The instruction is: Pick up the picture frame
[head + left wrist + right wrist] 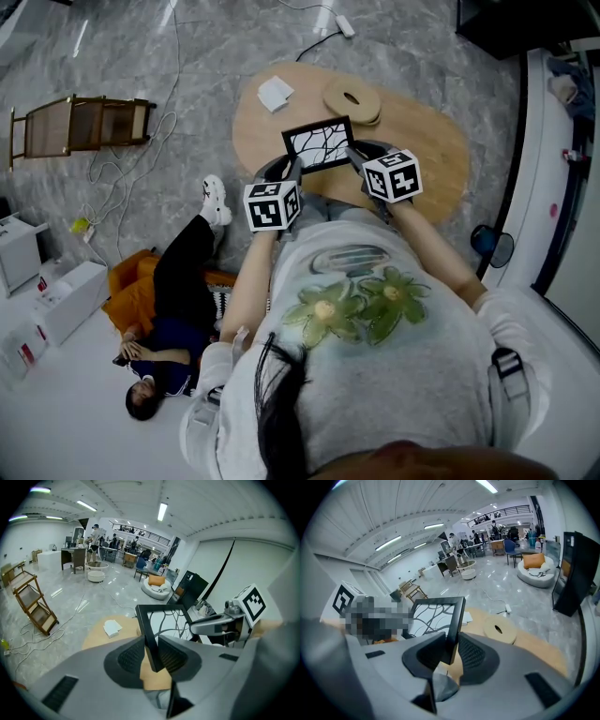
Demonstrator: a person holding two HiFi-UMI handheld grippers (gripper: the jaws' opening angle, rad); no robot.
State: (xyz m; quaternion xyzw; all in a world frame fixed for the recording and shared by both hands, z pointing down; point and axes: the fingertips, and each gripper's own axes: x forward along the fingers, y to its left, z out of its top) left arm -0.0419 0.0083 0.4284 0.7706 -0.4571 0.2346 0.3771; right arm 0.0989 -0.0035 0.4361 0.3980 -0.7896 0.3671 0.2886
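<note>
The picture frame (319,143) has a black border around a white sheet with black branching lines. It hangs above the wooden table (427,141), held from both sides. My left gripper (290,170) is shut on the frame's left edge, and its pads clamp the black border (151,639). My right gripper (355,156) is shut on the right edge. In the right gripper view the border (454,620) runs down between the two pads. The left gripper view shows the right gripper's marker cube (248,603) across the frame.
On the table lie a white folded paper (276,92) and a round wooden disc with a hole (352,97). A person lies on the floor (173,309) at the left. A wooden rack (80,124), cables and a power strip (344,25) are on the floor.
</note>
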